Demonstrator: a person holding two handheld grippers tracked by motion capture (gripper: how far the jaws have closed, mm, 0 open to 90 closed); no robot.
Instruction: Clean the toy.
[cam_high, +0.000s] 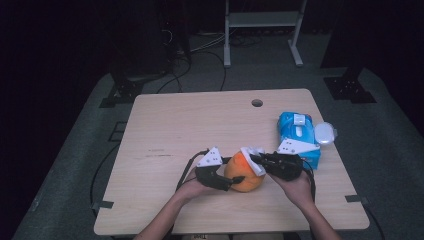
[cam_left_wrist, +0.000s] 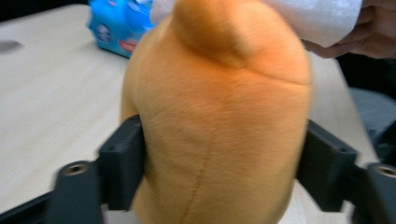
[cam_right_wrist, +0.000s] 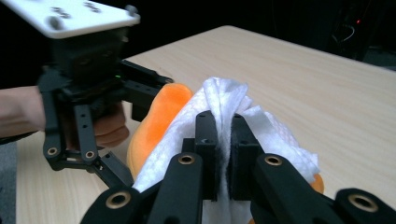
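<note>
Orange plush toy (cam_left_wrist: 219, 112), soft and short-furred with a seam running down its side, sits near the front middle of the desk (cam_high: 165, 125). The left tool (cam_high: 227, 181) is clenched on it, a jaw pressed into each flank. The right tool (cam_right_wrist: 223, 140) is clamped tight on a white paper towel (cam_right_wrist: 224, 100) that lies against the toy's top. A blue wipes pack (cam_high: 295, 131) lies close by near the right edge. The desk's left and far parts lie open, with a small hole (cam_high: 257, 103) near the far edge.
</note>
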